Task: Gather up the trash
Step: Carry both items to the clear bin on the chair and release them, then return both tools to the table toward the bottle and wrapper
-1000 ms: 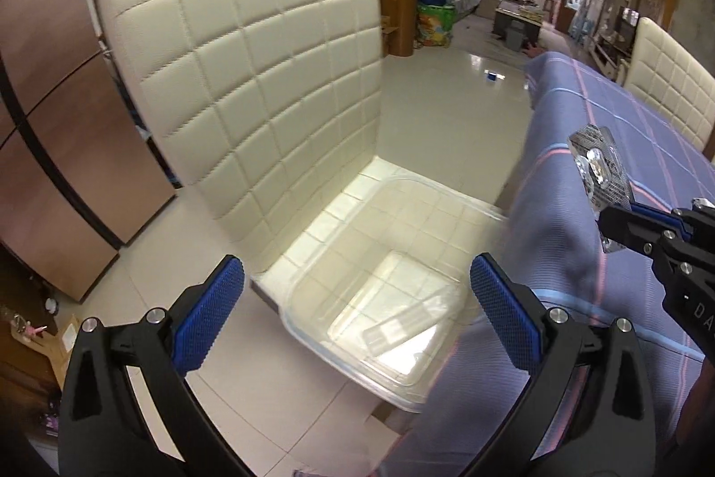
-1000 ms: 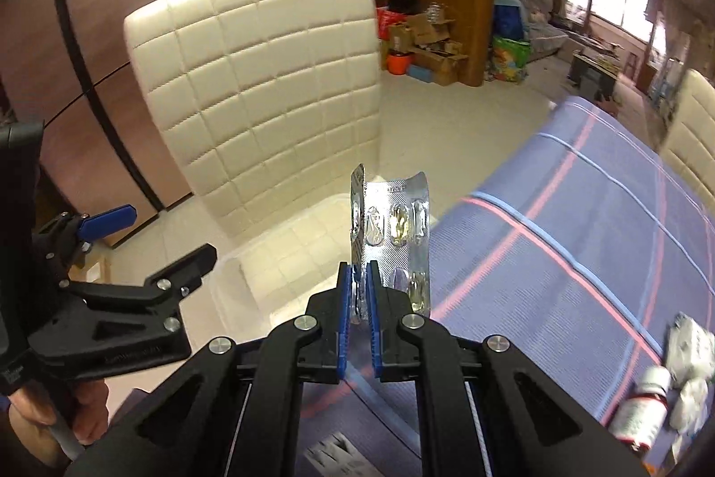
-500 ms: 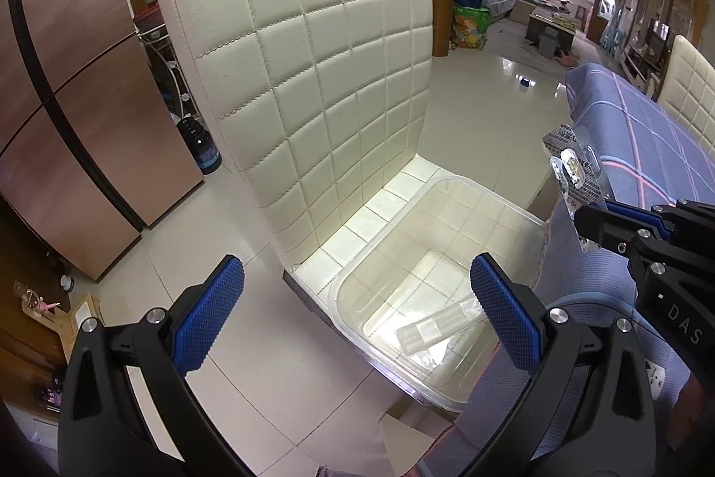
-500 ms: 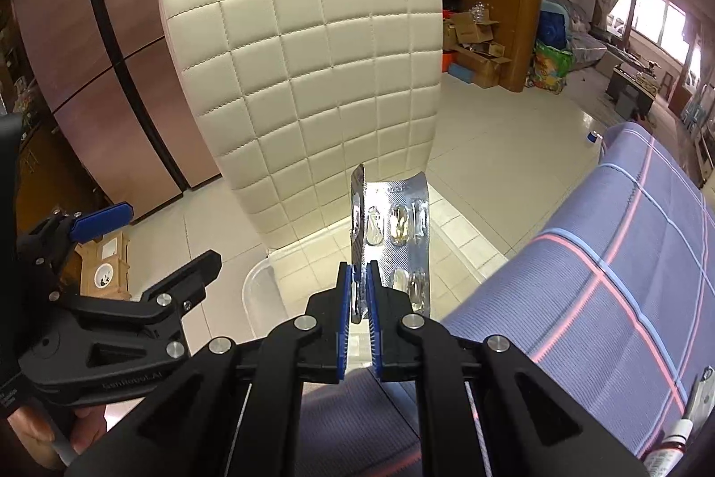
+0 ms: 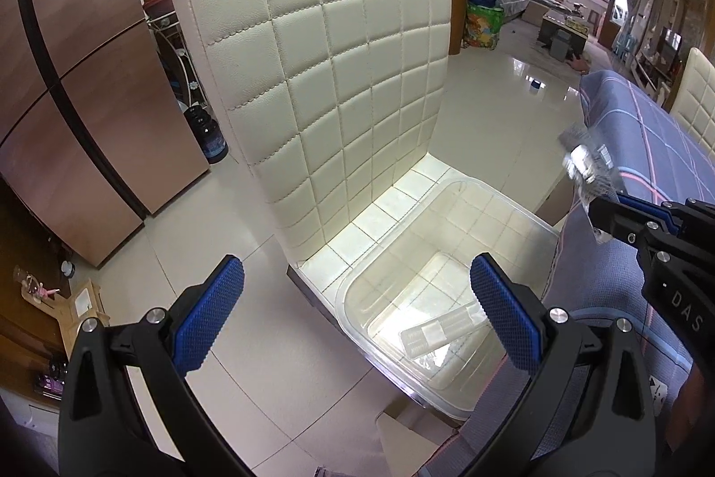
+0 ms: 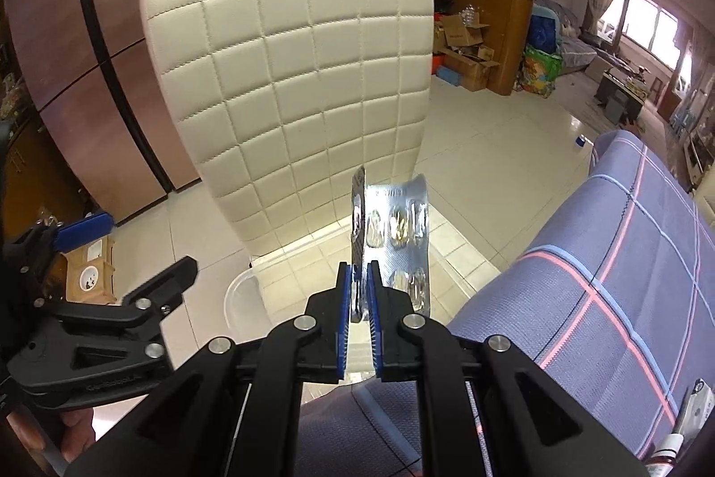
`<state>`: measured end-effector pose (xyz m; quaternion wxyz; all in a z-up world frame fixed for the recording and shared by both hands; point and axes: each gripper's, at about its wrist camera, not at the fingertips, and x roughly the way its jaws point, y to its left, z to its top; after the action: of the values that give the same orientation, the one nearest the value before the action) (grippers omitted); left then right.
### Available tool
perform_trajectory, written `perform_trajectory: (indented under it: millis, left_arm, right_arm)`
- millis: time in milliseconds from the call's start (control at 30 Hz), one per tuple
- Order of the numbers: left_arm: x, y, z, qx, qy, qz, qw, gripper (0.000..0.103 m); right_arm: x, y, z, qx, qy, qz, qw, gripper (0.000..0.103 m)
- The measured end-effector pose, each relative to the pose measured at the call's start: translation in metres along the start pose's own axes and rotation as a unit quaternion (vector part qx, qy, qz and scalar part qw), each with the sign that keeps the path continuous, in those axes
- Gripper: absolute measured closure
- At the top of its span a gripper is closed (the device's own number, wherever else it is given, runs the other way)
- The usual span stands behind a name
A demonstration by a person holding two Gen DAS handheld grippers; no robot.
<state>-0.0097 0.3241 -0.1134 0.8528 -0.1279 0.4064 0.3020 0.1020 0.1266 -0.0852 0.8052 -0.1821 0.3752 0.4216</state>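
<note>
Blister pack [image 6: 395, 240] upright in right tongs [image 6: 358, 309]

My left gripper [image 5: 355, 298]: matte black frame, blue knurled finger pads [image 5: 209, 314], silver screw heads | my right gripper [image 6: 358, 289]: same black links, blue pads, white "DAS" lettering on its side | bare skin of my left hand [image 6: 71, 439] on the handle.
</note>
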Motion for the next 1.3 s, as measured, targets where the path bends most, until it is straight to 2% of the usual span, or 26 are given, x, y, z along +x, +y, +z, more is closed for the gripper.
perform_trajectory:
  millis: [133,200,233,267,333,400,767,1000,1133,1233,1300]
  left_arm:
    - [-0.001,0.001,-0.001,-0.001,0.0,0.001,1.0,0.003]
    - [0.0,0.001,-0.001,-0.002,0.002,0.002,1.0,0.003]
    - [0.0,0.001,-0.001,-0.003,0.003,0.002,1.0,0.003]
    - [0.0,0.001,-0.001,-0.003,0.004,0.001,1.0,0.003]
    - [-0.001,0.001,-0.002,-0.003,0.003,0.001,1.0,0.003]
    - [-0.001,0.002,-0.002,-0.002,0.0,0.003,1.0,0.003]
    - [-0.009,-0.001,0.0,0.002,-0.006,0.001,1.0,0.003]
    - [-0.025,-0.008,0.002,0.011,-0.019,-0.004,0.9997,0.003]
    - [-0.044,-0.026,0.003,0.023,-0.033,-0.023,0.9989,0.003]
    - [-0.057,-0.05,0.001,0.051,-0.043,-0.031,0.9973,0.003]
    - [-0.065,-0.073,-0.004,0.072,-0.047,-0.049,0.9951,0.003]
  right_arm:
    - [0.0,-0.001,-0.002,-0.011,-0.002,0.001,1.0,0.094]
    - [0.001,-0.002,-0.003,-0.012,-0.002,-0.014,1.0,0.094]
    - [0.002,-0.002,-0.002,-0.013,-0.002,-0.011,1.0,0.089]
    - [0.002,-0.002,-0.003,-0.013,-0.003,-0.005,1.0,0.064]
    - [-0.003,-0.003,-0.005,-0.015,-0.021,-0.001,1.0,0.031]
    - [-0.008,-0.004,-0.005,-0.019,-0.038,-0.016,0.999,0.031]
    - [-0.017,-0.011,-0.008,-0.007,-0.039,-0.02,0.999,0.031]
    - [-0.039,-0.02,-0.014,0.01,-0.049,-0.028,0.998,0.031]
    - [-0.061,-0.034,-0.026,0.039,-0.055,-0.036,0.997,0.031]
    - [-0.078,-0.051,-0.041,0.072,-0.047,-0.061,0.994,0.031]
    - [-0.094,-0.068,-0.057,0.096,-0.043,-0.084,0.991,0.031]
